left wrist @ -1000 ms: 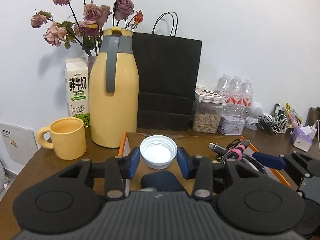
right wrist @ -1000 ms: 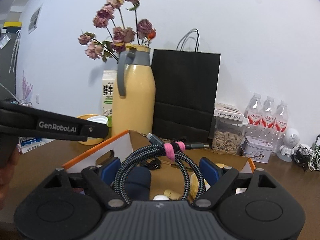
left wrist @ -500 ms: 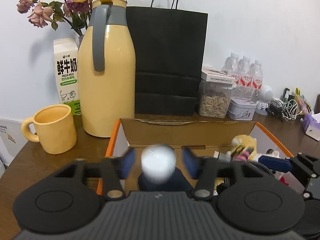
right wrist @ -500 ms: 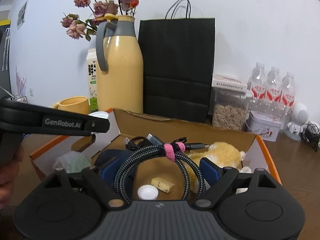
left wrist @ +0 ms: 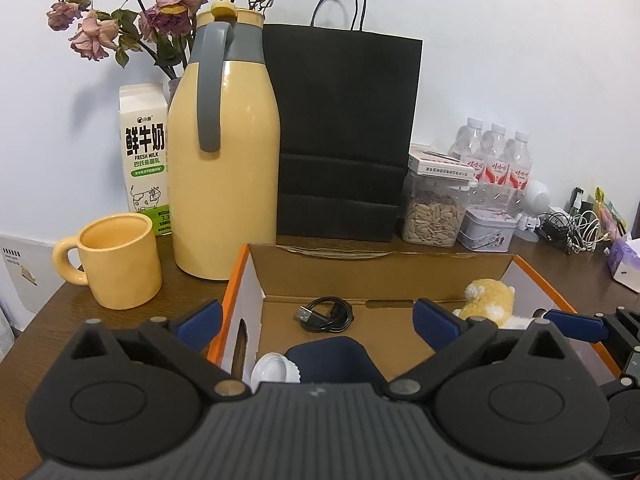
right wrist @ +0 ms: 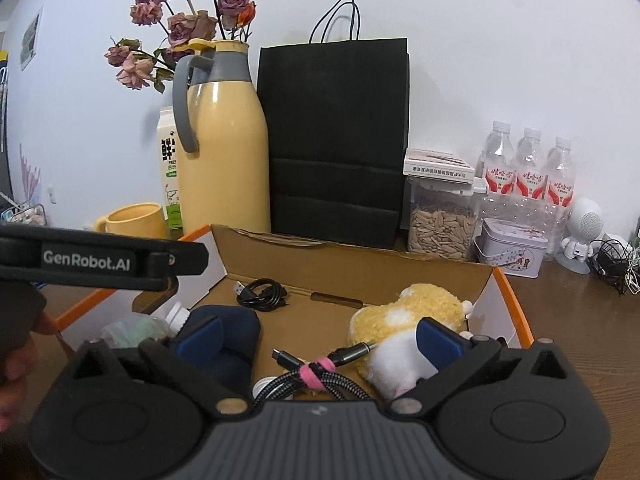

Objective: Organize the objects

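Cardboard, orange-edged and open-topped, the box [right wrist: 516,300] sits on my brown wood-grain surface [left wrist: 80,320]. My left hand-held gripper [left wrist: 316,320] is spreading its blue-padded jaws with nothing between them; the ribbed white cap [left wrist: 274,368] lies in the box beneath, against a dark blue fabric lump [left wrist: 332,356]. My right hand-held gripper [right wrist: 318,336] is opening too, and the braided cable [right wrist: 316,376] with its pink tie rests loose on the box floor beside a fuzzy yellow plush [right wrist: 408,312]. "GenRobot.AI" marks the other tool's arm. A milk carton [left wrist: 144,156] reads "FRESH MILK". The clear jar [right wrist: 440,220] holds what look like seeds.
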Action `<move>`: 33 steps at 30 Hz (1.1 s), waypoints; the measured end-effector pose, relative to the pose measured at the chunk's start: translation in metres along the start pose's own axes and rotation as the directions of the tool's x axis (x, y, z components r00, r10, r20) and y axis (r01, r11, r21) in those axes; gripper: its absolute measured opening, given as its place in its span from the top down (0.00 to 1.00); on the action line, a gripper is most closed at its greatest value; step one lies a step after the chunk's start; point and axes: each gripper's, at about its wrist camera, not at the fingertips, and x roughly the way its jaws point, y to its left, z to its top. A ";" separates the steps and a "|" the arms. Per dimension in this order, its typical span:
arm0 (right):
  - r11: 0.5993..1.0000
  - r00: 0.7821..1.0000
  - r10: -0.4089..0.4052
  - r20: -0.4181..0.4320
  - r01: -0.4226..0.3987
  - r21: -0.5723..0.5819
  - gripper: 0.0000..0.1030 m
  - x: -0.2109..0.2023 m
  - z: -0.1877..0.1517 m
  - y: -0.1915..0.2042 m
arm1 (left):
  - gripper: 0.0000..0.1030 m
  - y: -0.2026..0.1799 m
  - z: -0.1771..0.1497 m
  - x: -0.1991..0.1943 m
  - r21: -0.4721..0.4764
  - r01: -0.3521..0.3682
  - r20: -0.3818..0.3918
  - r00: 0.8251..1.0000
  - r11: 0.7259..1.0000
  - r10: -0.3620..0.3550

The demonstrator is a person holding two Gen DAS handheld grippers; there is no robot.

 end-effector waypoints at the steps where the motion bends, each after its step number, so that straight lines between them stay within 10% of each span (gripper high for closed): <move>1: 1.000 1.000 0.000 0.002 0.000 -0.001 0.00 -0.001 0.000 0.000 | 0.00 0.000 0.001 -0.001 -0.002 0.002 0.001 1.000 1.000 -0.002; 33: 0.997 0.998 -0.055 0.040 0.057 -0.047 0.00 -0.113 -0.042 0.002 | 0.00 0.000 -0.044 -0.112 -0.055 -0.053 0.019 0.998 0.997 0.054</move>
